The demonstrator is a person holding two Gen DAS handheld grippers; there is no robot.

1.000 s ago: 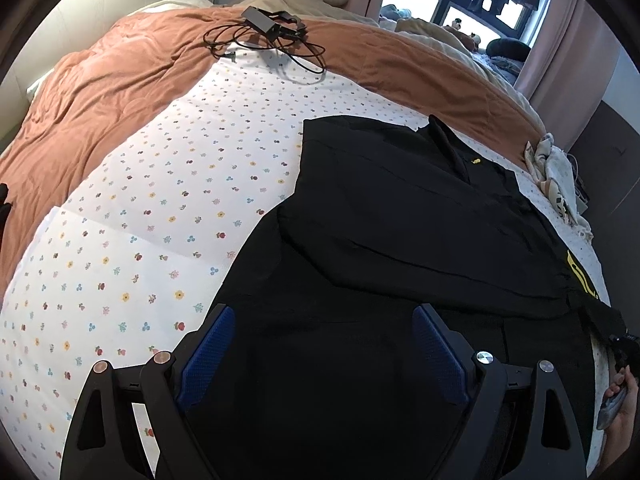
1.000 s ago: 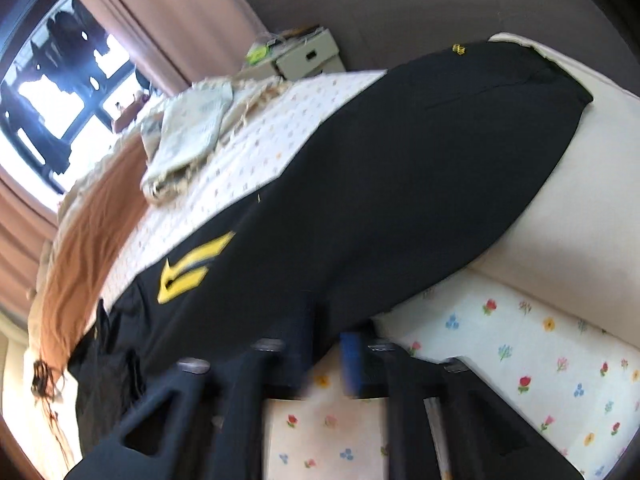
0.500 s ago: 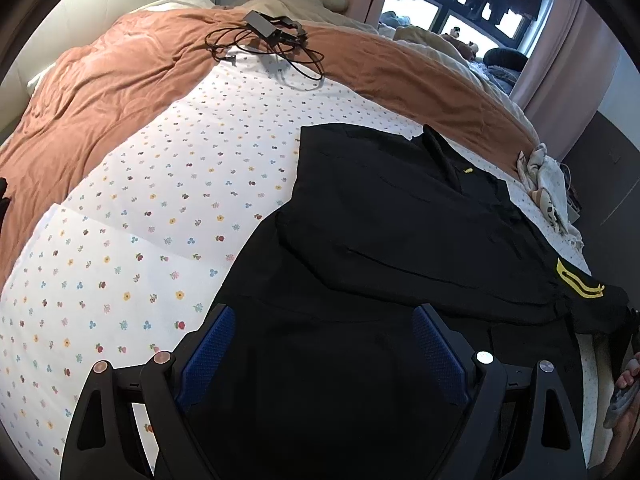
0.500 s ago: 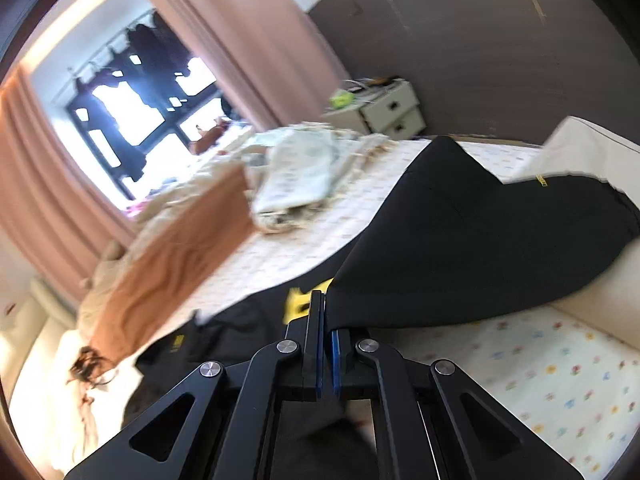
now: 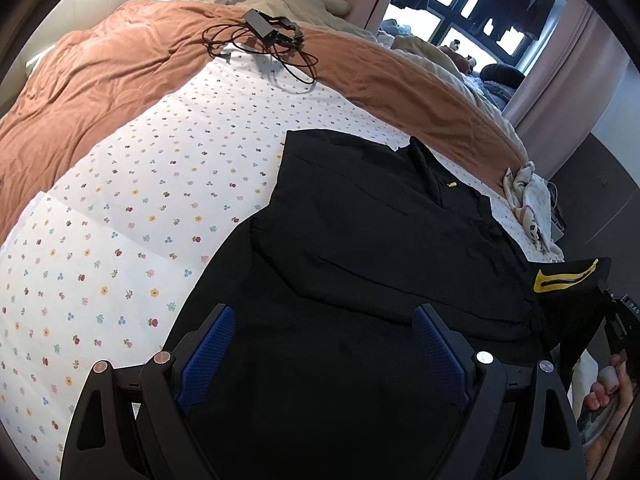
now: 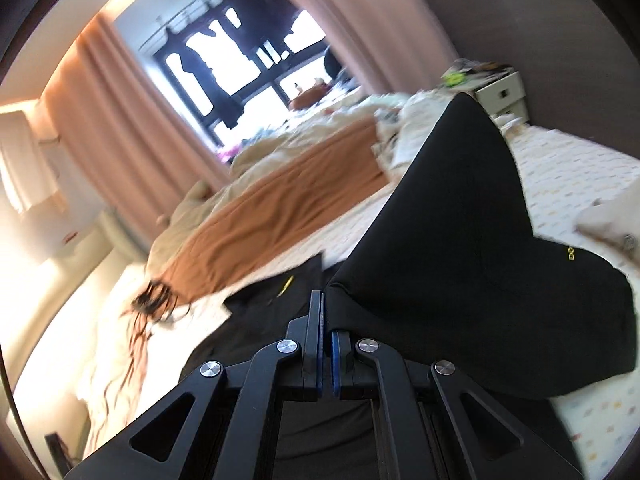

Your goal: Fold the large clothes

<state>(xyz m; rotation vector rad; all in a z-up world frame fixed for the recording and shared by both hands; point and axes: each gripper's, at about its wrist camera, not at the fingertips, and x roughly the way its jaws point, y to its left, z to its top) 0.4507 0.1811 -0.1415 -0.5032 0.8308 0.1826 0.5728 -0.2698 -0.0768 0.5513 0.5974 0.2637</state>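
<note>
Floral sheet [image 5: 132, 208] lies bare beside black garment [image 5: 360, 248], right gripper [image 6: 325, 332] clamping its edge.

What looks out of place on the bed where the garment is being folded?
A black power adapter with tangled cables lies on the rust-coloured blanket beyond the black garment, and a crumpled light cloth sits at the far bed edge. Neither touches the garment.

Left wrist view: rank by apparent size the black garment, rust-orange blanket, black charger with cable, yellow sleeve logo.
1. Black garment, though nearness to the camera inflates it
2. Rust-orange blanket
3. Black charger with cable
4. Yellow sleeve logo
</note>
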